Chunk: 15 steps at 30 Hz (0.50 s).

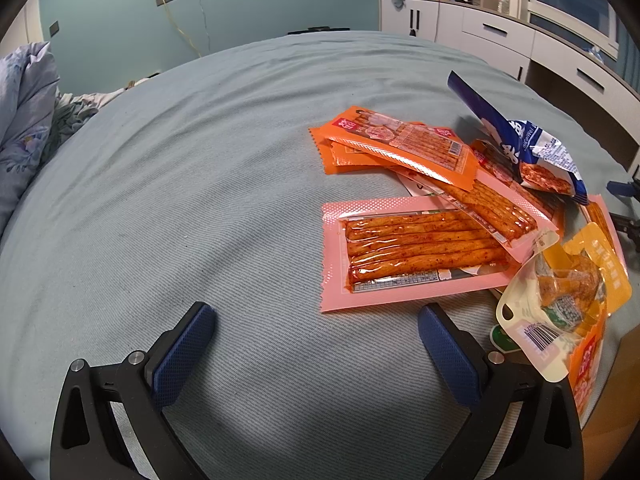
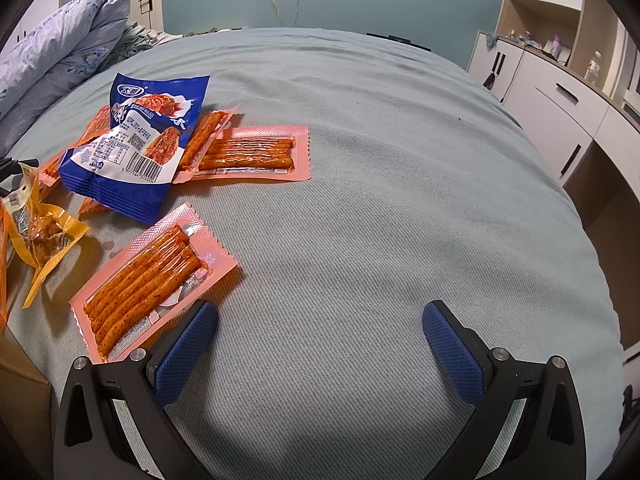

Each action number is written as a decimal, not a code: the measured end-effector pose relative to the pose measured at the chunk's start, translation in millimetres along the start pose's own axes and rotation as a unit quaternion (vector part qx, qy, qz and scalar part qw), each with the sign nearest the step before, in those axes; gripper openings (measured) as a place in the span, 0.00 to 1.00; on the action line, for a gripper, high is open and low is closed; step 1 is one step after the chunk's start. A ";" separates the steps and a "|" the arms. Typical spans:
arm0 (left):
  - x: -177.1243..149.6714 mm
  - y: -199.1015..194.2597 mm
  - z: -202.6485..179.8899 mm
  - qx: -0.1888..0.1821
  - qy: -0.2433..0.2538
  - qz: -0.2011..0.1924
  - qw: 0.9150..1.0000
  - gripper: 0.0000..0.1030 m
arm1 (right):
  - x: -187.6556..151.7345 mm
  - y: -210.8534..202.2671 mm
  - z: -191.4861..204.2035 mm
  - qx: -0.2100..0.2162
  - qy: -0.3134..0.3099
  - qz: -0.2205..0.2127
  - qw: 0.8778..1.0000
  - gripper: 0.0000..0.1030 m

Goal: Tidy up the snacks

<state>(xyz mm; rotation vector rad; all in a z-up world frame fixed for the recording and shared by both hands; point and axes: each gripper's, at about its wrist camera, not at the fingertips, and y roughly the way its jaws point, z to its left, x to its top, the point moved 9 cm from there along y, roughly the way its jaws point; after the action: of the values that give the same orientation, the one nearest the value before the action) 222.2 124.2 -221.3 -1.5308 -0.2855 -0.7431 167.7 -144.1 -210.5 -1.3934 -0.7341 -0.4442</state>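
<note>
While both grippers hover over the bed sheet [image 2: 380,200], left gripper [image 1: 316,344] gapes wide, empty; right gripper [image 2: 320,344] likewise; snack packets [image 1: 416,252] heaped between them, blue bag [image 2: 136,148] atop 2 pink packs.

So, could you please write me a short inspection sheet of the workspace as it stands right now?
Surface: bed with a grey-blue cover, mostly bare.
Job's things: pink stick-snack pack lying flat nearest the left hand-held gripper; blue snack bag resting on other packs; orange pack further back; yellow pouch at the pile's edge.
Clutter: folded quilt at the bed's far side.
Grippers: left hand-held gripper open, empty, above the cover; right hand-held gripper open, empty, beside a pink pack.
Cables: two cords hanging from a wall socket.
Surroundings: teal wall, white cabinets, a bottle on top.
</note>
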 end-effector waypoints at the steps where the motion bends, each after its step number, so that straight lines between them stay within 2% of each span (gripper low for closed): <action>1: 0.0 0.0 0.1 0.000 0.000 0.000 1.000 1.00 | 0.2 0.1 -0.1 0.000 0.000 0.000 1.000 1.00; 15: 0.3 0.7 0.7 0.001 0.000 -0.001 1.000 1.00 | -0.8 -0.5 0.2 0.000 0.000 0.000 1.000 1.00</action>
<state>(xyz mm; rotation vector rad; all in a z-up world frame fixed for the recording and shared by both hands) 223.0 124.8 -221.6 -1.5296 -0.2876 -0.7444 166.7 -144.0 -210.6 -1.3944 -0.7342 -0.4444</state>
